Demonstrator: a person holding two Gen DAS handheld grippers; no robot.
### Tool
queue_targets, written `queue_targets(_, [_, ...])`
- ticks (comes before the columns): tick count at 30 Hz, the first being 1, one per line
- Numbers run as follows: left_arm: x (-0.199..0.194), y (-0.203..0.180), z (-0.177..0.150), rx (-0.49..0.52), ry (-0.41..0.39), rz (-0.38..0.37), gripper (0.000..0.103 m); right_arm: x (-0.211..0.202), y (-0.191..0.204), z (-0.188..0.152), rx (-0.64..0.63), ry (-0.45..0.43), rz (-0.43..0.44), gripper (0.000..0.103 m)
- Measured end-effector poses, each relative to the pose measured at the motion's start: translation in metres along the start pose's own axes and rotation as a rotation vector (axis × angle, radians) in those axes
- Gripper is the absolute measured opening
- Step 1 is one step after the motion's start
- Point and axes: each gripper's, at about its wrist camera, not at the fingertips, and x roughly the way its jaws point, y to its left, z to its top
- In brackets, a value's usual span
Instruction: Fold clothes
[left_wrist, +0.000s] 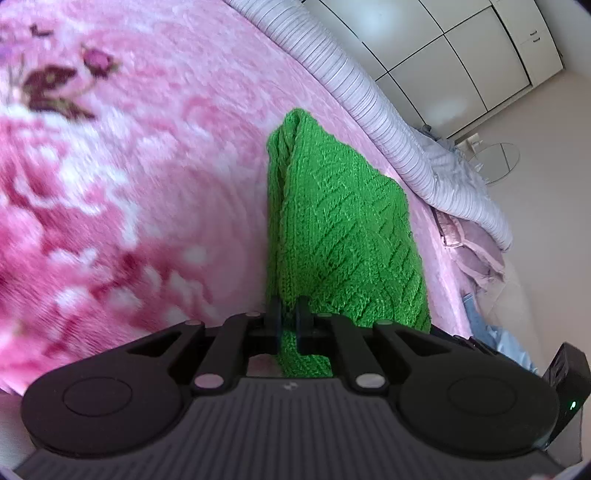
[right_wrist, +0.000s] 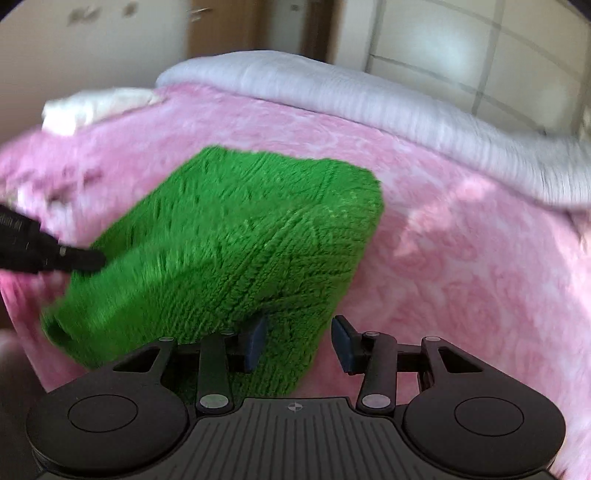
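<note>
Left gripper (left_wrist: 288, 314): black, low centre of its own view, fingers drawn narrow and pinching an edge of the green knitted garment (left_wrist: 332, 229), which runs up the frame from between them. Right gripper (right_wrist: 298, 341): black with blue pads (right_wrist: 255, 343), low centre of its view, jaws standing wide; the left pad touches or overlaps the garment's near corner, the right pad is over bare blanket, nothing clamped. Green knitted garment: bright green, chunky knit with raised diagonal ribbing; folded to a thick multi-layer bundle, roughly rectangular in the right view, centre-left of frame; seen edge-on in the left view as a tall wedge with stacked layers at its left side. It lies on the pink blanket (left_wrist: 177, 173), partly lifted at the held end. Pink blanket: plush, pale pink with a darker rose floral print at the left of the left view. Left view only: striped lilac bedding roll (left_wrist: 354, 85) along the upper right, white panelled wardrobe (left_wrist: 461, 55) at top right, light blue cloth (left_wrist: 495, 339) at lower right. Right view only: the left gripper's black fingers entering at mid left on the garment's edge, a white cloth (right_wrist: 96, 107) at upper left, a wooden door (right_wrist: 255, 22) at top; this view is motion-blurred. No legible writing or brand in either view.
</note>
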Motion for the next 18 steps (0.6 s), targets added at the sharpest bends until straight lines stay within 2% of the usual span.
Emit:
queue_targets(6, [-0.009, -0.014, 0.002, 0.079, -0.014, 0.019, 0.007, 0.000, -0.004, -0.008, 0.001, 0.002, -0.033, 0.044])
queue_targets(7, [-0.012, -0.016, 0.002, 0.087, -0.018, 0.018, 0.008, -0.006, -0.009, -0.006, 0.040, -0.018, -0.024, 0.044])
queue_targets(10, [-0.025, -0.024, 0.003, 0.084, -0.051, 0.004, 0.008, -0.026, -0.021, 0.001, 0.154, -0.105, 0.071, 0.044])
queue_targets(12, [-0.030, -0.036, 0.002, 0.137, -0.067, 0.003, 0.008, -0.033, -0.023, 0.006, 0.203, -0.147, 0.141, 0.044])
queue_targets(14, [-0.031, -0.049, -0.002, 0.210, -0.076, 0.022, 0.009, -0.030, -0.016, 0.006, 0.198, -0.154, 0.184, 0.044])
queue_targets(16, [-0.027, -0.061, -0.007, 0.287, -0.078, 0.066, 0.009, -0.025, -0.006, 0.005, 0.173, -0.148, 0.206, 0.028])
queue_targets(18, [-0.027, -0.064, -0.011, 0.318, -0.086, 0.106, 0.009, -0.021, 0.004, -0.001, 0.130, -0.128, 0.205, 0.025])
